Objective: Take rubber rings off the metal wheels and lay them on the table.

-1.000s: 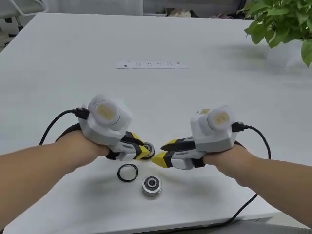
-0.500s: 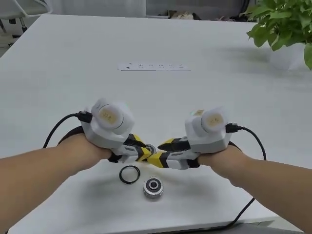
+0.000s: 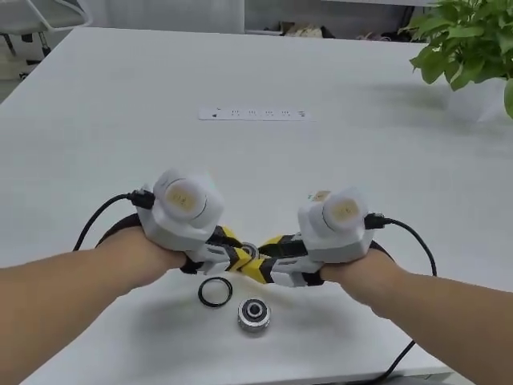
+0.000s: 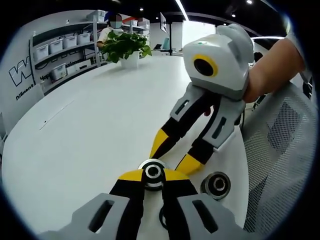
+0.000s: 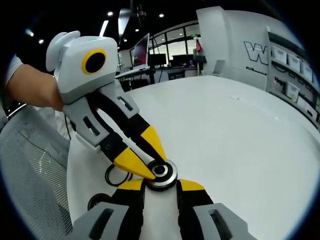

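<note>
My left gripper [image 3: 240, 255] is shut on a small metal wheel [image 3: 247, 251], held just above the white table [image 3: 264, 160]. In the left gripper view the wheel [image 4: 152, 172] sits pinched between my yellow tips, with a dark band round its rim. My right gripper [image 3: 261, 261] faces it tip to tip; its jaws stand open, one on each side of the wheel [image 5: 161, 174]. A loose black rubber ring [image 3: 215, 291] lies flat below the grippers. A second metal wheel [image 3: 253, 314] lies beside it near the front edge.
A white power strip [image 3: 252, 114] lies across the middle of the table. A potted plant [image 3: 469, 40] stands at the far right corner. Black cables trail from both grippers over the table's near edge.
My right gripper has moved left until its open jaws flank the wheel held in the left gripper. The ring and the second wheel on the table have stayed put.
</note>
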### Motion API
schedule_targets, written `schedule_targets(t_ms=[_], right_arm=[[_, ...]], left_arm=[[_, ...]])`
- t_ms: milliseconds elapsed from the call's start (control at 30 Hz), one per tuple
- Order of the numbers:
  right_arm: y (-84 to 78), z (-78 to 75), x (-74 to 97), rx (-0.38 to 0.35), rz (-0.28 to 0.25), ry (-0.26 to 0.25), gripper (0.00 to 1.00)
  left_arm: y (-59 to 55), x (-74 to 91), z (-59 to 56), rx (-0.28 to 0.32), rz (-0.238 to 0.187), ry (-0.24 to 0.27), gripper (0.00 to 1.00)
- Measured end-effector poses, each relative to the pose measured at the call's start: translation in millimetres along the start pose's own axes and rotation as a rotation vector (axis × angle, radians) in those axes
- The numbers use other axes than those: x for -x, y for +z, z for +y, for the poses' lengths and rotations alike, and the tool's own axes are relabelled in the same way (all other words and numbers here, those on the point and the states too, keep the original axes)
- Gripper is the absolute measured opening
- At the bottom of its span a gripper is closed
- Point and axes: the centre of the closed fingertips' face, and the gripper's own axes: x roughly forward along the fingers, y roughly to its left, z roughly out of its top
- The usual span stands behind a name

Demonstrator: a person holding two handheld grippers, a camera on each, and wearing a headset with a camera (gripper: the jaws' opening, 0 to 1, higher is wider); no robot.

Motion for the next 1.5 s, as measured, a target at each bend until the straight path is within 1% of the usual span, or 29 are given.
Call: schedule_targets(t_ms=[133, 300, 367, 533, 833, 933, 1067, 1200, 1233, 1333, 1367, 1433, 1500], right_arm=[[-2.8, 0.1, 2.8, -0.004, 0.001, 0.002, 0.20], [-5.8, -0.3, 5.6, -0.004, 0.011, 0.004, 0.13], [-6.4, -0.3, 6.1, -0.017, 0.009, 0.007, 0.12], [-6.2, 1.0, 6.3, -0.013, 0.010, 0.007, 0.10], [-7.9, -1.3, 8.3, -0.046, 0.010, 0.010, 0.02], [-9.2, -6.3, 9.9, -0.074, 0.011, -0.002, 0.00], [-9.1, -7.2, 11.4, -0.125, 0.003, 0.005, 0.00], [-8.7, -9.7, 12.4, -0.197, -0.005, 0.001, 0.00], [-8.5, -10.3, 12.8, -0.198, -0.007, -0.001, 0.00], [-6.7, -13.7, 15.4, -0.225, -0.026, -0.011, 0.00], [-4.8, -14.5, 15.9, -0.240, -0.039, -0.009, 0.00], [-4.3, -14.0, 16.7, -0.267, -0.048, -0.004, 0.00], [-3.4, -13.8, 16.7, -0.275, -0.056, -0.004, 0.00]], left_arm=[[-0.1, -0.1, 0.3, 0.001, -0.003, 0.002, 0.08], [-0.3, 0.1, 0.1, 0.005, -0.006, 0.004, 0.08], [-0.4, 0.2, -0.1, 0.004, -0.007, 0.006, 0.08], [-0.5, 0.7, -0.1, 0.007, -0.012, 0.010, 0.08], [-0.8, 0.6, 0.4, 0.010, -0.009, 0.016, 0.08], [-0.8, 0.7, -0.1, 0.011, -0.010, 0.020, 0.08], [-0.7, 0.6, -0.6, 0.010, -0.008, 0.022, 0.08], [-0.6, 0.5, -1.2, 0.011, -0.009, 0.025, 0.08], [-0.6, 0.5, -1.3, 0.011, -0.009, 0.026, 0.08], [-0.5, 0.5, -2.5, 0.011, -0.009, 0.024, 0.08], [-0.4, 0.4, -3.0, 0.010, -0.009, 0.023, 0.08], [-0.3, 0.1, -2.9, 0.009, -0.007, 0.023, 0.08], [-0.1, 0.0, -3.6, 0.008, -0.005, 0.024, 0.08]])
